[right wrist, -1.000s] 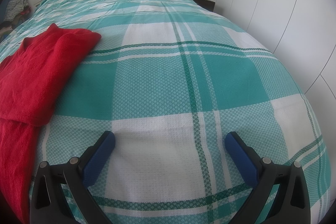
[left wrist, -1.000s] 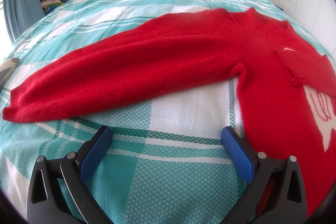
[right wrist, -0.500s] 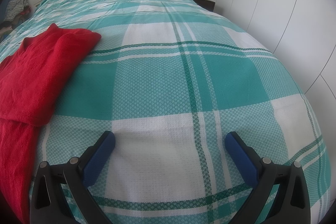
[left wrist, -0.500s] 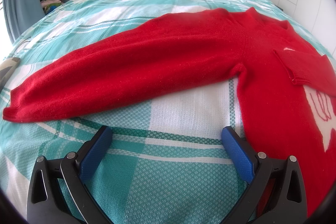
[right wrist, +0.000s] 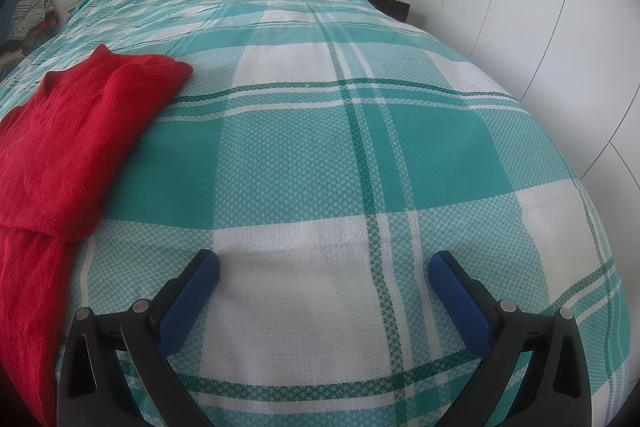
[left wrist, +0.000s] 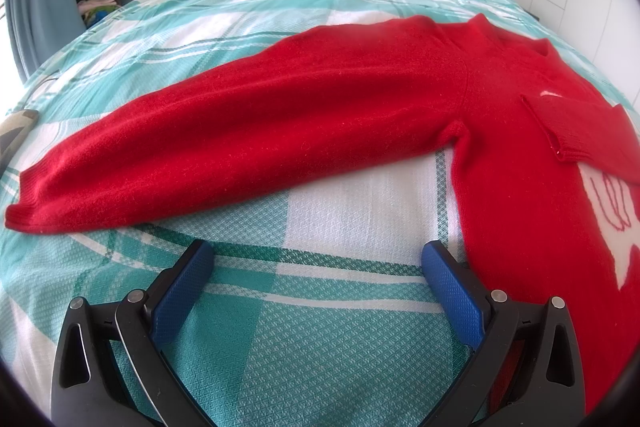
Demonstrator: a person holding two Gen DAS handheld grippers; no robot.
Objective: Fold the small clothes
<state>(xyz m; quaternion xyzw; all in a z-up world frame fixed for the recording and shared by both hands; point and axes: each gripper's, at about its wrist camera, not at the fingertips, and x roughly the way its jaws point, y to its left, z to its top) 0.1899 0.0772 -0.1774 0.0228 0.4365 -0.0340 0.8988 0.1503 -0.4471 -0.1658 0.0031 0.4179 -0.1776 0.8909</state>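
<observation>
Garment: a red knit sweater (left wrist: 500, 131) lies flat on the teal-and-white plaid bedspread (left wrist: 320, 327), a white motif showing on its front.
Folded side: one sleeve is already laid across the chest, its ribbed cuff (left wrist: 560, 139) resting on the body.
Open side: the other sleeve (left wrist: 240, 131) stretches out straight, its cuff end (left wrist: 24, 203) at the far left of the left wrist view.
Long axis: that sleeve runs left to right across the left view, crosswise to the fingers.
Left gripper (left wrist: 316, 263): spread wide, holding nothing, just in front of the sleeve; its right finger sits beside the sweater's side edge.
Right gripper (right wrist: 324, 267): also spread wide and holding nothing, over bare bedspread (right wrist: 360, 155); the sweater (right wrist: 72, 147) lies off to its left.
Nearer tool: the left, by my reading.
Likely next move: reach leftward toward the cuff end, pinch it, and carry the sleeve across the chest.
</observation>
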